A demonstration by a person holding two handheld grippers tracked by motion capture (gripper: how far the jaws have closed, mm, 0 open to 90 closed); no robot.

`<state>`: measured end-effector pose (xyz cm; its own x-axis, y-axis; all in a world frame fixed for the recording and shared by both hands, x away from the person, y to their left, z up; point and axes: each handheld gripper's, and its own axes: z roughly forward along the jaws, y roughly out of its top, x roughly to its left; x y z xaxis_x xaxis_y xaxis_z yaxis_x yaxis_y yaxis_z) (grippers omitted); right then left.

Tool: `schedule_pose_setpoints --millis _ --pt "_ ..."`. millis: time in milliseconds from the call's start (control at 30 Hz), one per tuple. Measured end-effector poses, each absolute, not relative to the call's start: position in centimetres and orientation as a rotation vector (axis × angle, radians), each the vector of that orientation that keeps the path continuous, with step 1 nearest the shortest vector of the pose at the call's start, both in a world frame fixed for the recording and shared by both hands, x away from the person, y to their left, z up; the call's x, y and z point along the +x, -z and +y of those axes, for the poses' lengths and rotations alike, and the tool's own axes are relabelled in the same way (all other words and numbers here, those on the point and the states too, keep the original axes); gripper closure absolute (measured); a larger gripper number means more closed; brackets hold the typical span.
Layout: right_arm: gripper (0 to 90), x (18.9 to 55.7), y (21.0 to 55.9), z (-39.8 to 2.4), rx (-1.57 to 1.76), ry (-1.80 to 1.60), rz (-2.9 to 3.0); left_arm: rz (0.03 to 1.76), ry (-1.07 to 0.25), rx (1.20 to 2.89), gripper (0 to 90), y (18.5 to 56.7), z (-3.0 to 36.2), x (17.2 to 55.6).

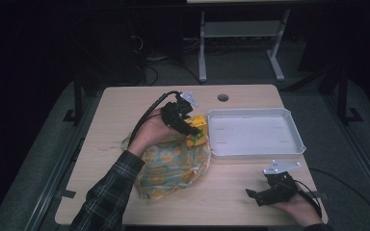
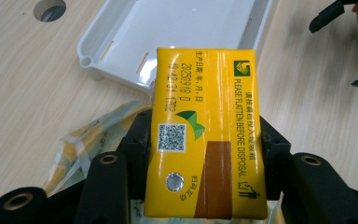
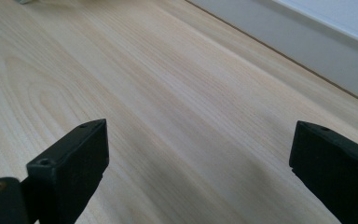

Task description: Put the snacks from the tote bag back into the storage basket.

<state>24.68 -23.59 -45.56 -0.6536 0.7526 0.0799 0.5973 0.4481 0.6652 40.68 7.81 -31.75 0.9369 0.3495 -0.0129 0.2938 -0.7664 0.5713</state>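
Counter (image 1: 125,103) space is split plainly: a white tray (image 1: 255,150) sits empty toward the right edge, likely as the destination, and a patterned plastic bag (image 1: 173,166) lies slack at the middle. Just above the bag's tray-side rim, the left gripper (image 1: 192,131) is clamped on a yellow drink carton (image 2: 205,135), gripping its sides. By the near edge, the right gripper (image 1: 255,196) rests with jaws wide apart, empty.
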Motion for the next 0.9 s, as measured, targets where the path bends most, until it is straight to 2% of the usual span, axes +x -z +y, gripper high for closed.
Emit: schedule_pose_setpoints --millis 900 --pt "4.3 24.6 45.5 -23.6 1.170 -1.008 2.473 0.473 -0.113 2.468 50.5 32.5 3.3 41.0"
